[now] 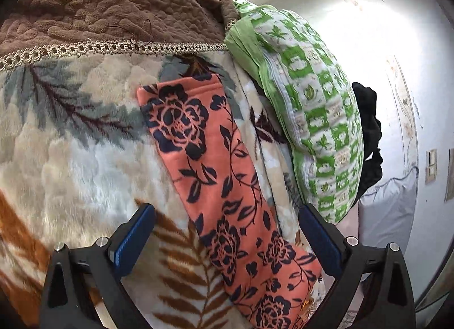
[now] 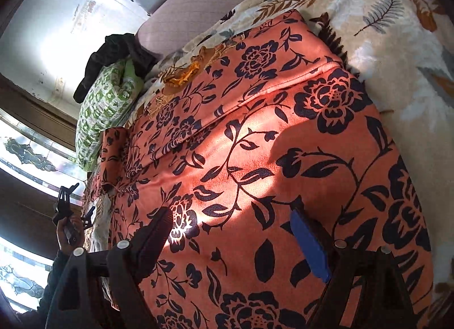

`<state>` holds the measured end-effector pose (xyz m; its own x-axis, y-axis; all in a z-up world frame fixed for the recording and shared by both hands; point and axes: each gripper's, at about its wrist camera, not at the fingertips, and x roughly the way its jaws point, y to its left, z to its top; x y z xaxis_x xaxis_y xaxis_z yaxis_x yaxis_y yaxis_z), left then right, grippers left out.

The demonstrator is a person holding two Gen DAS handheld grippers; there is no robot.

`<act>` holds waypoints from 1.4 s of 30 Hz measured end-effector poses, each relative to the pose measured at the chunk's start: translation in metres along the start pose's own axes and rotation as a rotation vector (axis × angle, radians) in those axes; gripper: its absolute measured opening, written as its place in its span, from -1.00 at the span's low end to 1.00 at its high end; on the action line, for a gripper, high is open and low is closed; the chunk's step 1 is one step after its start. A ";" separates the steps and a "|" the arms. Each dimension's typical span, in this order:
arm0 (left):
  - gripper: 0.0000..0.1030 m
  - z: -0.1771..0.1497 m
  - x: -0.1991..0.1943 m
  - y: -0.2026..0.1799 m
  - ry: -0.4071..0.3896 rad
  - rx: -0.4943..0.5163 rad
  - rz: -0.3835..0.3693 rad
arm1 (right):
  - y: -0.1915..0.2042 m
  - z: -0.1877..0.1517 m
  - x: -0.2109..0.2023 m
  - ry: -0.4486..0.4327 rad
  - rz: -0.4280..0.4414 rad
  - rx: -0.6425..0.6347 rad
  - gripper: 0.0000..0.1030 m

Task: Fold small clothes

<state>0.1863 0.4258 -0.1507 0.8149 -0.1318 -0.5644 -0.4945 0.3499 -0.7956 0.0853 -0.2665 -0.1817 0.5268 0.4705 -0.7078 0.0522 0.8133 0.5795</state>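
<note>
An orange garment with dark navy flowers (image 1: 224, 184) lies flat on a plush leaf-print blanket (image 1: 71, 158). In the left wrist view it runs as a long strip from the middle down to the bottom right. My left gripper (image 1: 227, 229) is open above its lower part, holding nothing. In the right wrist view the same garment (image 2: 269, 158) fills most of the frame, with a folded layer on its far side. My right gripper (image 2: 232, 232) is open just above it. The left gripper (image 2: 73, 207) also shows far left in the right wrist view, held in a hand.
A green and white patterned pillow (image 1: 312, 119) lies right of the garment, with a dark cloth (image 1: 369, 136) behind it. A brown quilted cover (image 1: 99, 16) lies at the far end. A small orange lacy item (image 2: 184, 73) rests near the garment's far edge.
</note>
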 end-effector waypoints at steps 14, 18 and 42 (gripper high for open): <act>-0.90 0.032 0.026 -0.025 -0.081 0.169 0.241 | 0.003 0.000 0.003 -0.002 -0.072 0.001 0.69; -0.90 -0.016 -0.007 -0.133 -0.157 0.514 0.141 | -0.012 0.001 -0.006 -0.046 -0.071 0.032 0.68; 0.43 -0.357 0.023 -0.239 0.287 1.171 0.083 | -0.072 0.028 -0.068 -0.193 0.131 0.174 0.69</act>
<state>0.2154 0.0075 -0.0518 0.6234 -0.2179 -0.7510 0.1520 0.9758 -0.1569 0.0696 -0.3668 -0.1642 0.6899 0.4799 -0.5420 0.1092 0.6712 0.7332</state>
